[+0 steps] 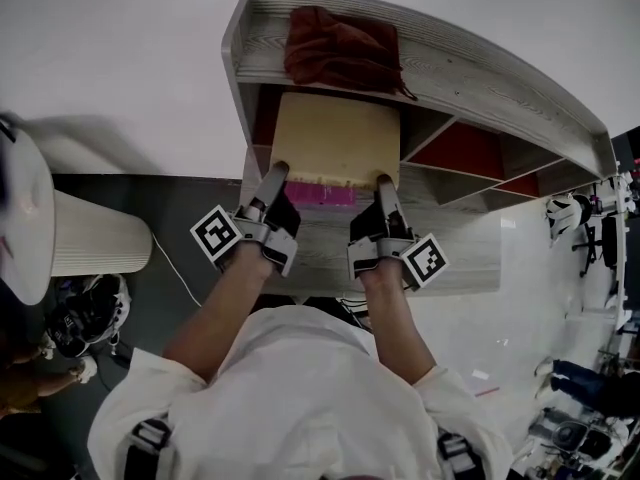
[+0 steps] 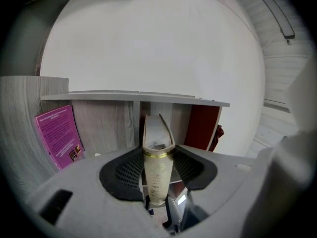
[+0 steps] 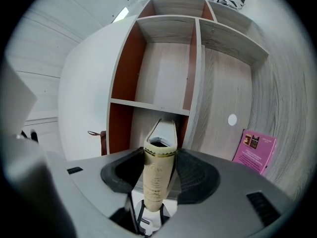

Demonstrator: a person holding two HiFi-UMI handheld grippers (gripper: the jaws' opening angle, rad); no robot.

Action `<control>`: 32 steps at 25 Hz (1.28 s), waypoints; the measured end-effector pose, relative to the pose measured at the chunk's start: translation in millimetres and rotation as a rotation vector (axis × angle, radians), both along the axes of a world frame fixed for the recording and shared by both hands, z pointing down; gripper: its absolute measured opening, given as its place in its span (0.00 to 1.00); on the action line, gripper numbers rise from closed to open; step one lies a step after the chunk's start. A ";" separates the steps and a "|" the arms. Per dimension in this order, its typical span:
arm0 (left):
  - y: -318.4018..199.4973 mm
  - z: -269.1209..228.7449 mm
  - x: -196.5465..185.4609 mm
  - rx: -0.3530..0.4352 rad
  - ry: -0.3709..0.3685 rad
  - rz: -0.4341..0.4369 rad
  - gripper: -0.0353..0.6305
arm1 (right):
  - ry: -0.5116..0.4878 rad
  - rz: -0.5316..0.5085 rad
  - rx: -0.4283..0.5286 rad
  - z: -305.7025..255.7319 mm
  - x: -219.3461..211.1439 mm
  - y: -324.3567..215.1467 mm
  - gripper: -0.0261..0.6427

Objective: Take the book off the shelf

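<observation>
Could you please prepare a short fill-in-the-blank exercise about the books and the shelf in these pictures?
1. The number of grippers whose fingers are closed on the cream book is ___: the left gripper and the right gripper.
2. The dark red cloth lies on the ___ of the shelf.
3. The pink book is held by ___ gripper.
Missing words: two; top; neither.

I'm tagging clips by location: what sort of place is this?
Probably an indoor room, perhaps a study or lab: a wooden shelf unit against a white wall, with a cream book and a pink book.
</observation>
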State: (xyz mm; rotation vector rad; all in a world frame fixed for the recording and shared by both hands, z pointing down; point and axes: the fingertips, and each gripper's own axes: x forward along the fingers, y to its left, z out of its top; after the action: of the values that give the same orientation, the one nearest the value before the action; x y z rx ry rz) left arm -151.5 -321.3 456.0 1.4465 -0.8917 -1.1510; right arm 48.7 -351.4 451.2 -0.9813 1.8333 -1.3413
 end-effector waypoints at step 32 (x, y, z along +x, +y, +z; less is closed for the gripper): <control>142.8 -21.5 52.0 0.060 -0.019 -0.042 0.35 | -0.030 -0.110 0.068 -17.2 48.4 134.8 0.34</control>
State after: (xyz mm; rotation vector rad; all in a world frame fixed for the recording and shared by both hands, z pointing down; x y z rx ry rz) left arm -99.5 -178.5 434.4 1.4955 -0.9114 -1.2054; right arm 97.2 -216.6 434.0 -0.8313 1.9218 -1.3418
